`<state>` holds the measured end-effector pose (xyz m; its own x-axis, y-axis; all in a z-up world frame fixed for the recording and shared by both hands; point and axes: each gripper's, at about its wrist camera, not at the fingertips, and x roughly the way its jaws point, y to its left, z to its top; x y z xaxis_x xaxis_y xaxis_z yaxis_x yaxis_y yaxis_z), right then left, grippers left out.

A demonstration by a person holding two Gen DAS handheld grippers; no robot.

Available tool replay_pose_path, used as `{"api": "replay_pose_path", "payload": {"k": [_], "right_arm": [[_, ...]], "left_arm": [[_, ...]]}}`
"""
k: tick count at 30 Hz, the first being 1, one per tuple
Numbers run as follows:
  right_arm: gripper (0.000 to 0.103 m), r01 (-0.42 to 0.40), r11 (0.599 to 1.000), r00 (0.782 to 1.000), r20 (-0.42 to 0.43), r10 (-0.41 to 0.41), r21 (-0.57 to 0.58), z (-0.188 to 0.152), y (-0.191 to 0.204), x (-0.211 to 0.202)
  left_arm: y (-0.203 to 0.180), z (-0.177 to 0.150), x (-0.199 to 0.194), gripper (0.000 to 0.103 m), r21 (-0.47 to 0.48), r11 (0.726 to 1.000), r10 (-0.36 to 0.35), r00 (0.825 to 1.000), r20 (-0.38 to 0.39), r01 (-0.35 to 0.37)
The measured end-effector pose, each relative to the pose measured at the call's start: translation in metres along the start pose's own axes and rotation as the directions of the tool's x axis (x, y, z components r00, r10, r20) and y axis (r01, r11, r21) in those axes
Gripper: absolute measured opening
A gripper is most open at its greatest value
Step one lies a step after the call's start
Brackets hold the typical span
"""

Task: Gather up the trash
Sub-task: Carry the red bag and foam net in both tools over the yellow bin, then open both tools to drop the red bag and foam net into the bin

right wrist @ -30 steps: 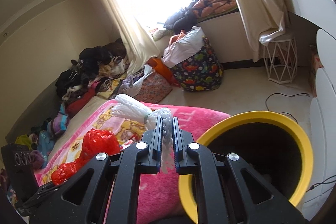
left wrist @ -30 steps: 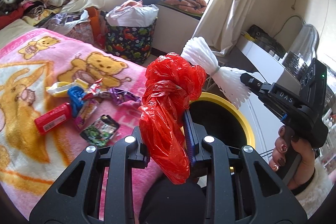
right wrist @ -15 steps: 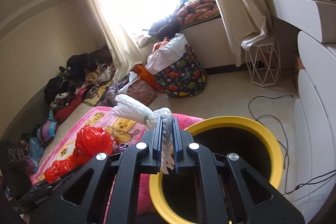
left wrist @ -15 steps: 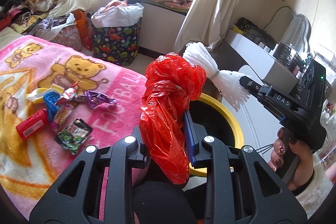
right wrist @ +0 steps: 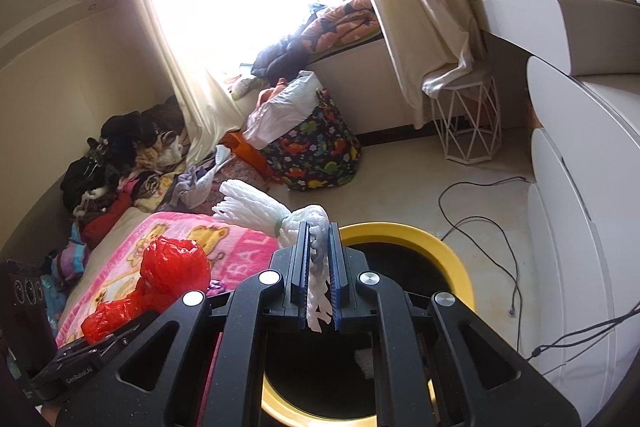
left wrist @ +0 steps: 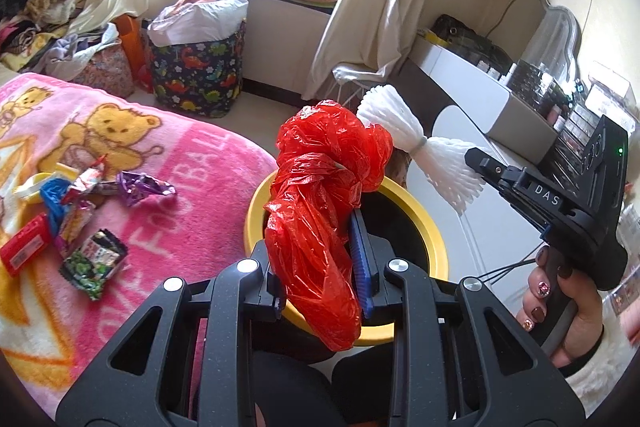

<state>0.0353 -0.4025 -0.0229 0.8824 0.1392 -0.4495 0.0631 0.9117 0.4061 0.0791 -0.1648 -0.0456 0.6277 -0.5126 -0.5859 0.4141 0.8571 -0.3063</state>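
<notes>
Since the earlier frames, both tools have travelled from over the pink bear-print blanket [left wrist: 168, 163] toward the yellow-rimmed black round bin [left wrist: 424, 227]. Loose snack wrappers [left wrist: 80, 203] lie on the bed. The left tool [left wrist: 320, 279] is clamped on a crumpled red plastic bag [left wrist: 320, 211], the right tool [right wrist: 318, 283] on a white foam net bundle [right wrist: 256, 205]; both hang above the bin, probably for dropping.

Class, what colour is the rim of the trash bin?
Yellow, around a black inside; the rim shows best in the right wrist view.
</notes>
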Motion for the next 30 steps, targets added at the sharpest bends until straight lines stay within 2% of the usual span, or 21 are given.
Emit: {"api": "replay_pose_path", "payload": {"k": [17, 27, 28, 29, 30], "right_arm": [[0.009, 0.088, 0.994, 0.996, -0.036, -0.086, 0.058, -0.01, -0.027, 0.007], [0.011, 0.108, 0.992, 0.993, -0.05, -0.104, 0.071, -0.012, -0.03, 0.015], [0.015, 0.115, 0.99, 0.992, -0.053, -0.111, 0.08, -0.012, -0.031, 0.015], [0.035, 0.126, 0.987, 0.991, -0.065, -0.12, 0.099, -0.013, -0.035, 0.017], [0.057, 0.127, 0.985, 0.99, -0.08, -0.119, 0.117, -0.014, -0.038, 0.02]], "left_arm": [[-0.013, -0.011, 0.039, 0.02, 0.036, 0.999, -0.021, 0.995, -0.101, 0.025], [-0.022, -0.012, 0.059, 0.021, 0.056, 0.998, -0.031, 0.99, -0.138, 0.039], [-0.022, -0.012, 0.061, 0.024, 0.055, 0.998, -0.029, 0.989, -0.142, 0.037], [-0.02, -0.012, 0.065, 0.04, 0.046, 0.999, -0.022, 0.988, -0.153, 0.03], [-0.017, -0.012, 0.066, 0.051, 0.032, 0.999, -0.012, 0.987, -0.157, 0.017]]}}
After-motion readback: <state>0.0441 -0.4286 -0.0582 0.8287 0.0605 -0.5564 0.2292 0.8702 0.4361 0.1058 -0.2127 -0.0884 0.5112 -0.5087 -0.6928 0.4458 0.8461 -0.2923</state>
